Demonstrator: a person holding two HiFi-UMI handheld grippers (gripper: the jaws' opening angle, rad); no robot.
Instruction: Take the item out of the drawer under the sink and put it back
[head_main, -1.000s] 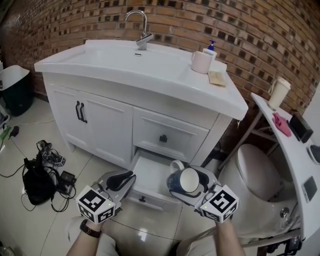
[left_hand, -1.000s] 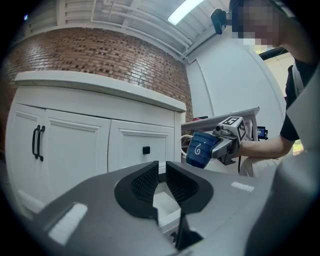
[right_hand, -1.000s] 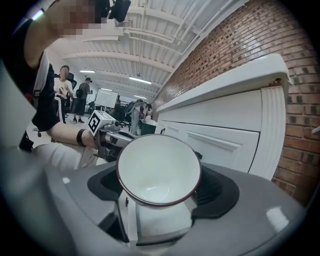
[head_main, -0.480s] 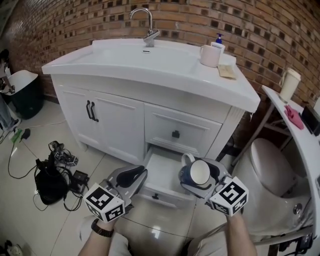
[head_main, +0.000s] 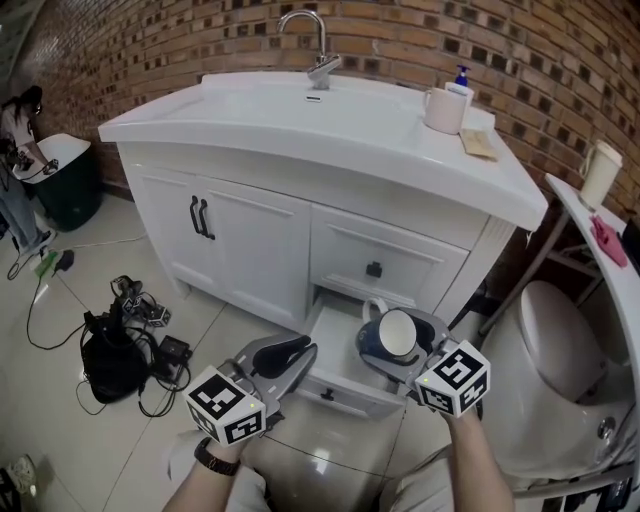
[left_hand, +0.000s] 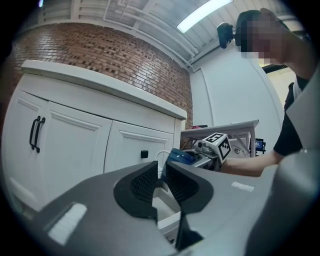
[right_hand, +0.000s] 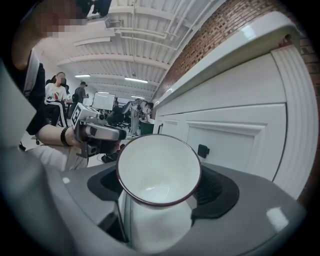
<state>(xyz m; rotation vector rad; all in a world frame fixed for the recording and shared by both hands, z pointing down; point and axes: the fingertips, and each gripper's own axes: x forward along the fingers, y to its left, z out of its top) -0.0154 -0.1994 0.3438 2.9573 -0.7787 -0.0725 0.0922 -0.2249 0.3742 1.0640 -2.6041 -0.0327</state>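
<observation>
Red-brown brick wall (head_main: 150, 60) backs a white vanity (head_main: 250, 230) with a tap and basin on top, and a pale tiled floor runs out in front of it. The lower drawer (head_main: 330, 340) under the sink stands pulled out, which fits a task that has something lifted from it and then returned. The upper drawer (head_main: 373, 269), directly above the open one, is closed. The mug (right_hand: 159, 172), dark blue outside and white inside, hangs in the air just above the right side of the open drawer, clear of its floor. It seems to be out already and about to go back. It lies tipped over with its mouth facing back toward the person and its white handle pointing at the vanity, likely because it was taken by the body rather than by the rim. The right gripper (head_main: 398, 352) is spread wide and clamps the mug's sides, one black pad on each flank, the mug filling the space between them. The left gripper (left_hand: 161, 180) hovers over the left front of the drawer, touching nothing. Its jaws are pressed together with only a thin slit between the ribbed pads and nothing in it, so it looks to be standing by to push the drawer shut.
</observation>
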